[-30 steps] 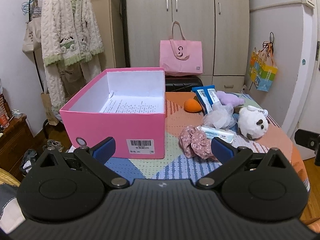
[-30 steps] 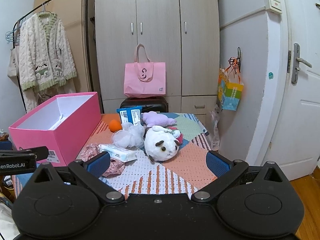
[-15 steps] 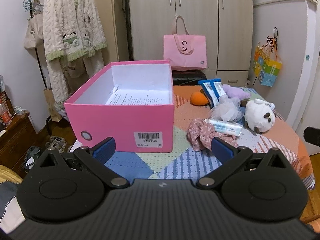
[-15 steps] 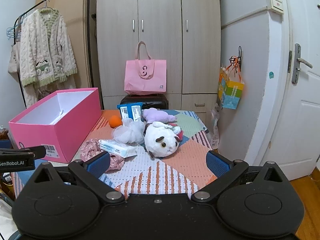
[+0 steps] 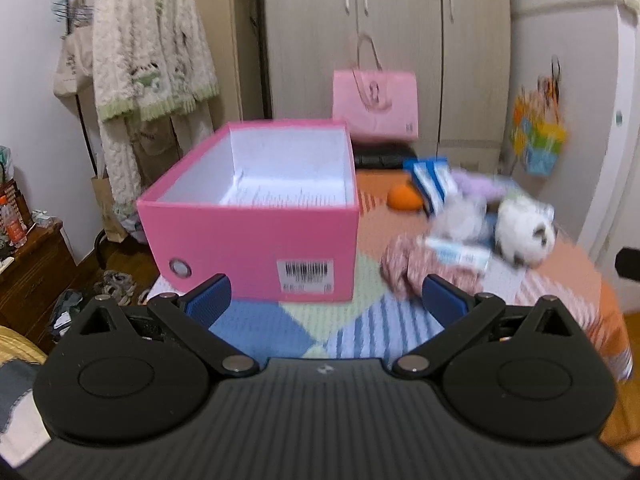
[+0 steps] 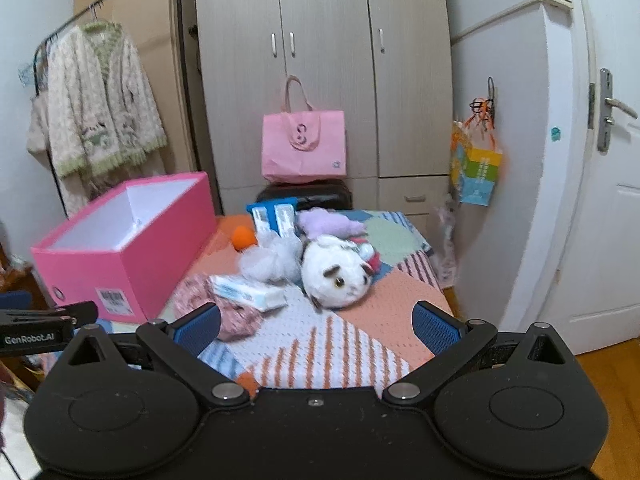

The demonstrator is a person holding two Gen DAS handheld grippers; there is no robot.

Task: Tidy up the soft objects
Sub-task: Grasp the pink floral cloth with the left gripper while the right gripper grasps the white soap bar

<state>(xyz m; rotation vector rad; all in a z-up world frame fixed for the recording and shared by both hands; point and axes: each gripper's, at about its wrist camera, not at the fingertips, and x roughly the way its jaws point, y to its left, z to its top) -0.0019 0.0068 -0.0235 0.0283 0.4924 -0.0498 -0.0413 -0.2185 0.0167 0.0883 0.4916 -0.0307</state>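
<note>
I hold my left hand-held gripper [image 5: 324, 300] with its blue pads spread wide apart and nothing between them, above the near edge of the counter [image 5: 260, 332] with its patchwork cloth. Straight ahead of it sits the pink box [image 5: 248, 236], open at the top, white inside, with a printed sheet lying on its bottom.

My right hand-held gripper [image 6: 316, 326] is likewise spread wide and holds nothing. Beyond it the soft things lie in a loose heap to the right of the box: a white plush toy [image 6: 340, 276] on its side, a white mesh puff [image 6: 272, 260] just beside it, a tissue pack [image 6: 248, 292] resting on a pink floral cloth [image 6: 224, 312], an orange sponge [image 6: 243, 237] near the box's far corner, a lilac plush [image 6: 328, 222] further back, and a blue packet [image 6: 274, 214] standing behind the puff. All of them are on the counter, outside the box. The left view is blurred over this heap.
</note>
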